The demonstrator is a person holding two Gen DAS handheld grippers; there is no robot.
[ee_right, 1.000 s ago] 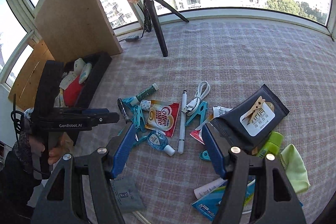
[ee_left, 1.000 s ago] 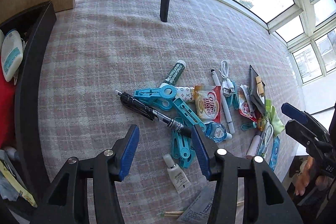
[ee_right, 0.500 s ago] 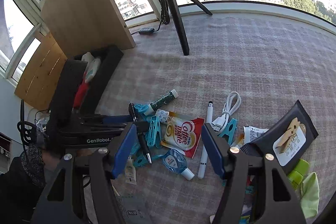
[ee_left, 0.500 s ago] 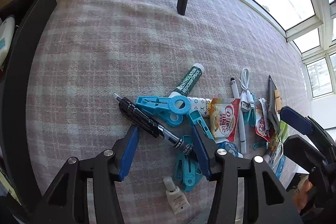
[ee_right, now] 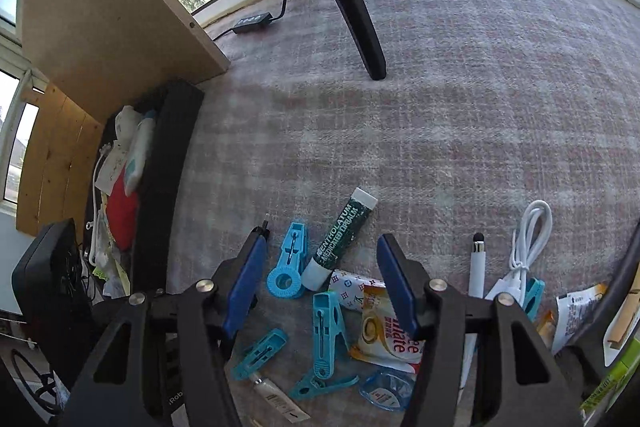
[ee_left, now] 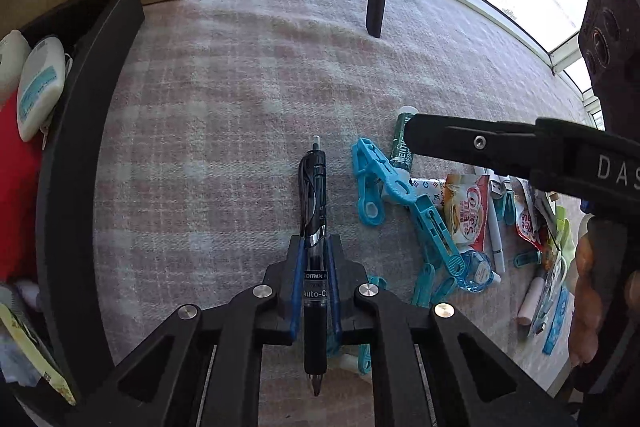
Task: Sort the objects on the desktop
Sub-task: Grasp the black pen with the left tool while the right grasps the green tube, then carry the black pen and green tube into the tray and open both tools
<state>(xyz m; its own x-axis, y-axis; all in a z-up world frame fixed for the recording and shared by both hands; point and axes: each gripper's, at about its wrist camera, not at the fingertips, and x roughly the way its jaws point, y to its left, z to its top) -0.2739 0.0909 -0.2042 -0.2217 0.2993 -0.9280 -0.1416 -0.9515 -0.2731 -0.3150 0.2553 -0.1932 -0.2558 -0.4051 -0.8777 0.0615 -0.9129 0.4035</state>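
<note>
My left gripper (ee_left: pixel 314 251) is shut on a black pen (ee_left: pixel 314 195), which lies along its fingers with its tip pointing away. My right gripper (ee_right: pixel 320 267) is open and empty, low over a pile of small items: a green lip balm tube (ee_right: pixel 340 239), blue plastic clips (ee_right: pixel 290 263), a Coffee-mate sachet (ee_right: pixel 384 331) and a white stylus (ee_right: pixel 476 267). In the left wrist view the same clips (ee_left: pixel 372 183) and sachet (ee_left: pixel 468 211) lie right of the pen, and one black finger (ee_left: pixel 480 143) of the right gripper crosses above them.
A black tray (ee_left: pixel 76 131) holding white bottles and a red item stands at the left. A tripod leg (ee_right: pixel 352 7) stands on the checked cloth behind the pile. A white cable (ee_right: pixel 528 239) and a black wipes pack lie at the right. A wooden board (ee_right: pixel 108 11) leans at the back left.
My left gripper went from open above the pen to shut on it. My right gripper moved forward and down toward the pile, still open.
</note>
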